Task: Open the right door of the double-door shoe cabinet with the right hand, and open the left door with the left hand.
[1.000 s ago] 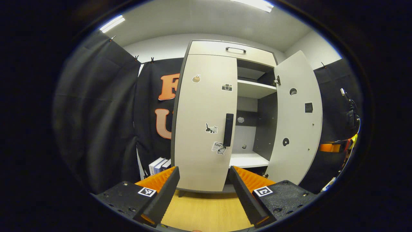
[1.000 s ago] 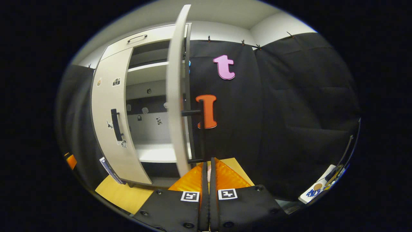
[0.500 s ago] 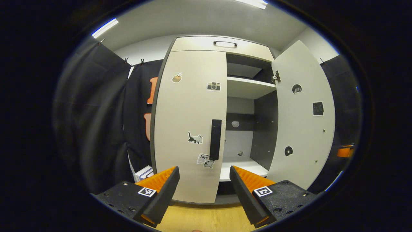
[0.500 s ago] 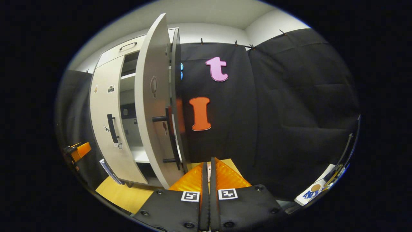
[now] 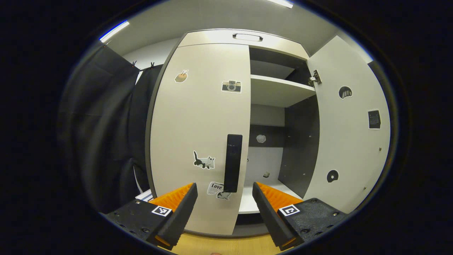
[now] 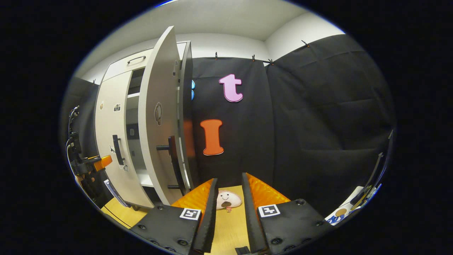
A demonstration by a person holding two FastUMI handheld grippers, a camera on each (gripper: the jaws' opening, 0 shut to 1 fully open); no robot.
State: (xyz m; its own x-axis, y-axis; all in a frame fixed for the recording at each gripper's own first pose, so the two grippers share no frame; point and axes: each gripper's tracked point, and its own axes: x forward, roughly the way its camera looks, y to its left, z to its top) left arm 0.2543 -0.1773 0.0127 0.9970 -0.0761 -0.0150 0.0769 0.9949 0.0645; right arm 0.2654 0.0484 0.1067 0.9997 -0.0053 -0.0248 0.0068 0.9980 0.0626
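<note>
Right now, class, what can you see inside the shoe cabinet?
Through the open right door, the shoe cabinet shows a pale upper shelf, a lower shelf and small stickers on its back wall. The closed left door hides the left half.

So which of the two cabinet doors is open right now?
The right white door, swung wide and showing the shelves. The left white door with the black handle is shut.

Two claws held by a person

Each claw, left claw [image 5: 223, 209] and right claw [image 6: 228, 203], has ridged fingers, black blocks with screws, and small black-and-white square marks.
</note>
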